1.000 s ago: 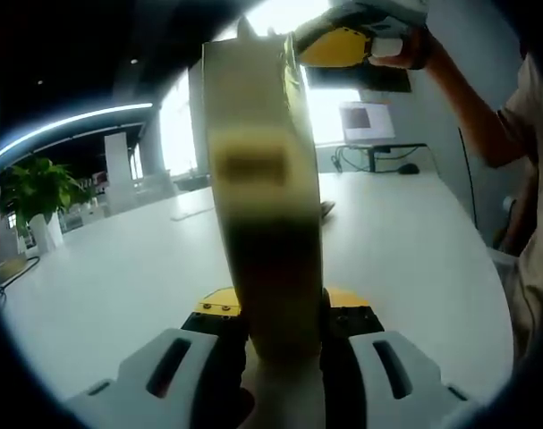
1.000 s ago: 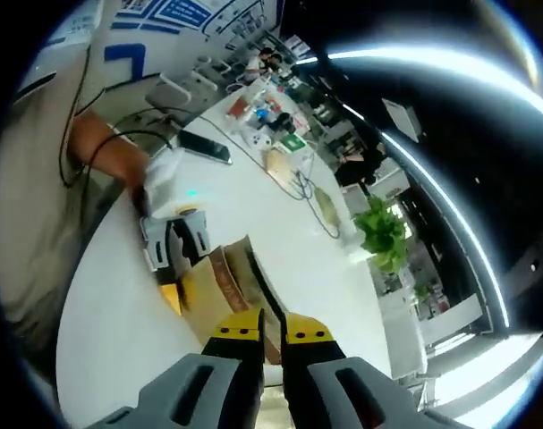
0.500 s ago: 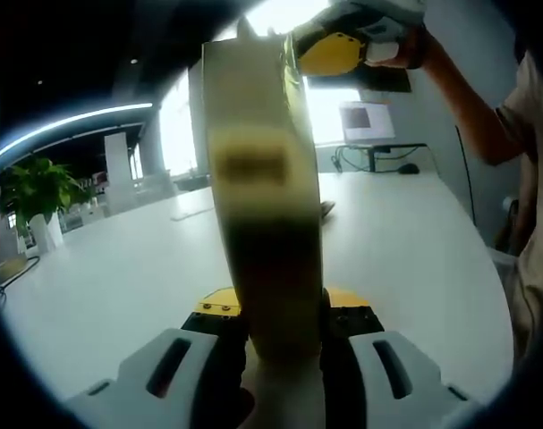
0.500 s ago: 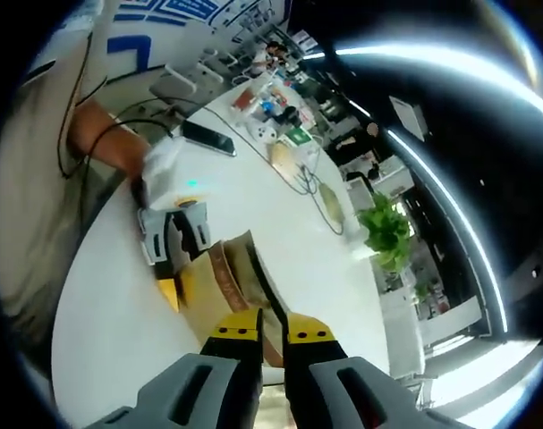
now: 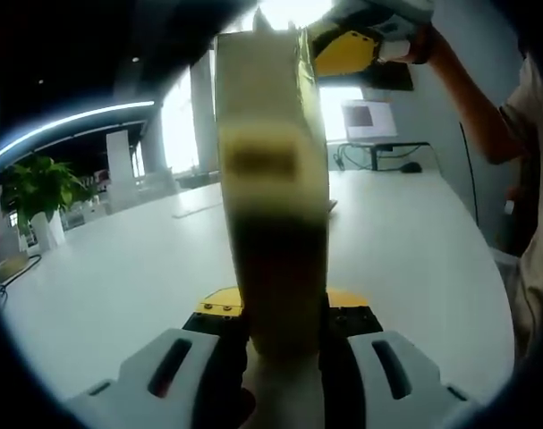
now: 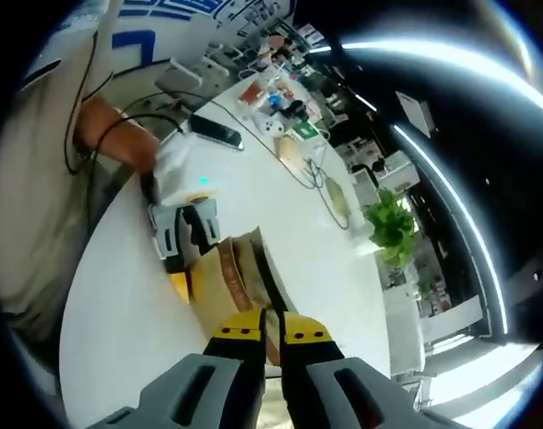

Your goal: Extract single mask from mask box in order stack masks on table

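Room: open office, bright windows behind, ceiling light strips, potted plant (image 5: 38,188) at far edge of table; same plant (image 6: 392,228) in right gripper view.
Surface: big white table (image 5: 128,268), mostly bare near the work spot; also seen from above (image 6: 119,304).
Mask box: tan cardboard mask box (image 5: 271,197) stands upright on its narrow end in left gripper view, close to lens, blurry, oval slot facing camera. In right gripper view the mask box (image 6: 226,277) sits low over the table, top flaps open.
Left gripper: left gripper (image 5: 275,326) jaws pressed against both sides of the box base, clamping it. In right gripper view the left gripper (image 6: 186,237) grips the box's far side, person's hand (image 6: 159,165) behind it.
Right gripper: right gripper (image 6: 264,323) jaws nearly together over the box opening, thin dark edge running up between the yellow tips; whether it's a mask being pinched, can't tell. In left gripper view the right gripper (image 5: 347,49) is at the box's top edge, person's hand (image 5: 423,40) on it.
Mask: not clearly resolved; only the thin strip at the box mouth.
Clutter: phone (image 6: 216,134), small boxes and cables at table's far end; monitor (image 5: 368,116) and cables on far side in left gripper view.
Person: beige sleeve and forearm (image 5: 472,107) at right.
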